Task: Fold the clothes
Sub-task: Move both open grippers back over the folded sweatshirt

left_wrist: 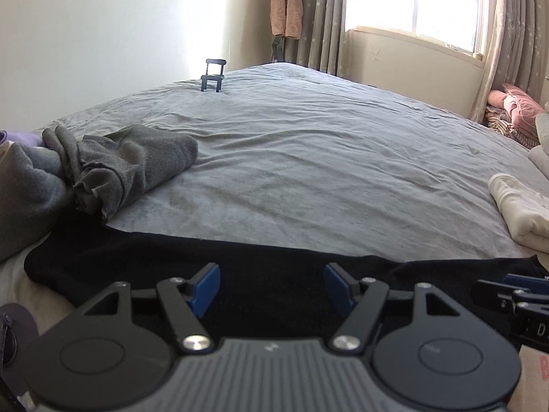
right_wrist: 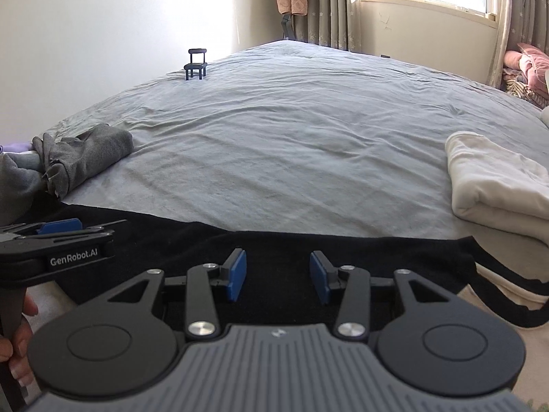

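A black garment (left_wrist: 274,250) (right_wrist: 308,243) lies spread flat along the near edge of the grey bed sheet (left_wrist: 308,154). My left gripper (left_wrist: 272,286) hovers over its middle, jaws wide apart, with only the flat cloth showing between the blue pads. My right gripper (right_wrist: 278,274) stands open over the same garment further right, its pads closer together and pressing on nothing. A hand (right_wrist: 20,340) holds the left gripper's handle at the left edge of the right wrist view. Whether any fingertip touches the cloth I cannot tell.
A crumpled grey garment (left_wrist: 130,161) (right_wrist: 85,154) lies at the left of the bed. A folded white cloth (left_wrist: 518,206) (right_wrist: 497,185) sits at the right. A small black stand (left_wrist: 213,75) (right_wrist: 195,65) is at the far side, pink pillows (left_wrist: 514,106) by the window.
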Motion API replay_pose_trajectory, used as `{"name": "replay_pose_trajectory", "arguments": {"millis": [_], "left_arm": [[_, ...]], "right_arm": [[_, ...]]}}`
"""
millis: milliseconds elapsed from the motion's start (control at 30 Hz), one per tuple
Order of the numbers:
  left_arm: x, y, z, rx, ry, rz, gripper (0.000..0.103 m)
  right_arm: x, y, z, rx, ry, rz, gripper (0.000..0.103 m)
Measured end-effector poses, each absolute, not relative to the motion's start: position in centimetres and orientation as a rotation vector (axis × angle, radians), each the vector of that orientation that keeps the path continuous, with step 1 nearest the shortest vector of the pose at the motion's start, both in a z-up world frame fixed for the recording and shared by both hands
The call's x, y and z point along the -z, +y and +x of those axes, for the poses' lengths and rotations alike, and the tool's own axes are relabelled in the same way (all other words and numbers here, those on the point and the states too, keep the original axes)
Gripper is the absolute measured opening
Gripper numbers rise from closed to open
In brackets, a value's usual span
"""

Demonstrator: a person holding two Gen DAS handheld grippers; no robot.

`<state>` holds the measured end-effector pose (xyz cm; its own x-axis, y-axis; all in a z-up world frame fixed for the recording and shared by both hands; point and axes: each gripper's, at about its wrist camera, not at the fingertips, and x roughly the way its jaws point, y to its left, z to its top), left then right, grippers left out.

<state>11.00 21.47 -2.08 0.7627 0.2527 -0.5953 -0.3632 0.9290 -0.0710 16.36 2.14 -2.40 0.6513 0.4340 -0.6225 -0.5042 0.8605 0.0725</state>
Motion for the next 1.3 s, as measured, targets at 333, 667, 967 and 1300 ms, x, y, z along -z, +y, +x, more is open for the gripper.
{"name": "replay_pose_trajectory", "arguments": {"millis": [333,667,967,1300], "left_arm": [[3.6,20.7,10.1,-0.26,0.698,-0.11,0.07],[1.9,20.0,7.3,-0.218,0.718,-0.121,0.071],[0.5,17.2,5.4,-0.138,0.706,-0.122,0.072],[-0.6,12.0,2.8,0.079,0.712,-0.143,0.072]], "right_arm": [[2.8,-2.2,9.9,-0.442,0.745,-0.086,0.046],[4.1,-2.2,1.1,-0.451,0.774,-0.077,0.046],[4.9,-1.1,-8.2,-0.5,0.74,-0.092,0.048],[4.0,-1.8,-12.4,-0.599,0.791,-0.071,0.047]]}}
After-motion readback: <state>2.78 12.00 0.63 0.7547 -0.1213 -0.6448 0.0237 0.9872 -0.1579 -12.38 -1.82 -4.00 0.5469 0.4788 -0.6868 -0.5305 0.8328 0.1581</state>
